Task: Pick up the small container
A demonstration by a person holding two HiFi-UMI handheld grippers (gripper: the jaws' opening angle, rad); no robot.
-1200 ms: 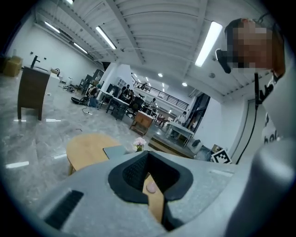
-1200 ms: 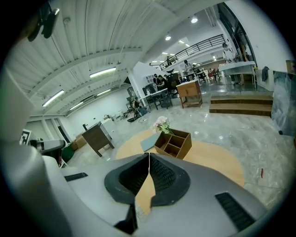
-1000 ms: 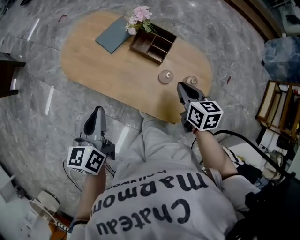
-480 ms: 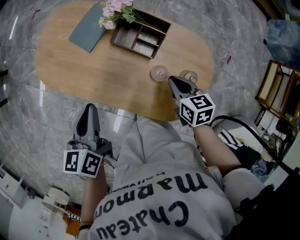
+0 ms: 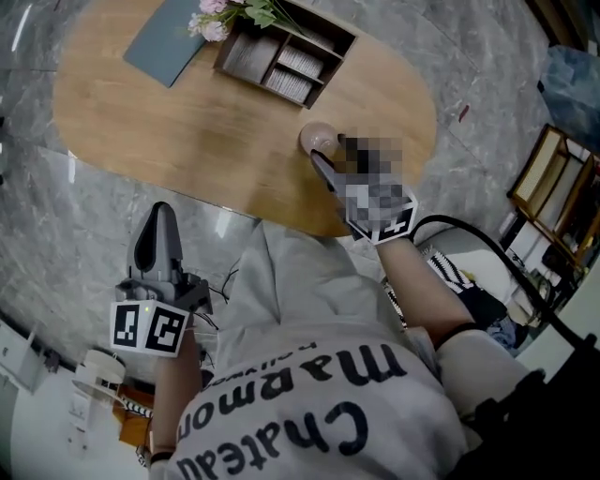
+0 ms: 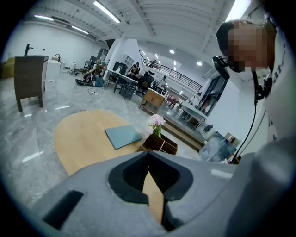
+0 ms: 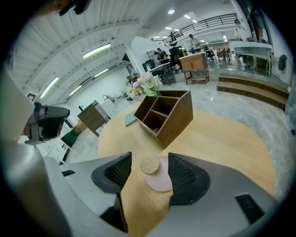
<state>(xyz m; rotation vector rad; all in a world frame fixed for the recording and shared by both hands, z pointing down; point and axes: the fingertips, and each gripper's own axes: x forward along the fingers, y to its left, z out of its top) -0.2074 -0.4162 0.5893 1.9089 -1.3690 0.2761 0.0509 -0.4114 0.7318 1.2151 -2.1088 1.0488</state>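
Observation:
The small container (image 7: 149,165) is a low round clear pot with a tan top, resting on or against a pink round disc (image 7: 160,180) on the oval wooden table (image 5: 187,131). In the head view it shows as a pinkish round spot (image 5: 317,138). My right gripper (image 7: 149,156) points down at it and its jaws have just been opening. The pot lies just beyond the open fingertips, with no pad touching it. A mosaic patch partly covers that gripper (image 5: 325,161) in the head view. My left gripper (image 5: 159,212) hangs over the floor off the table's near edge, its tips (image 6: 149,153) together and empty.
A wooden organizer box (image 5: 281,56) with pink flowers (image 5: 211,23) stands at the table's far side, with a blue-grey book (image 5: 169,42) to its left. Grey marble floor surrounds the table. Shelving and cables (image 5: 553,197) are at the right. The person's legs are close to the near edge.
My right gripper has come down and forward until its tips are at the small container. The left gripper has sunk and drifted left over the floor.

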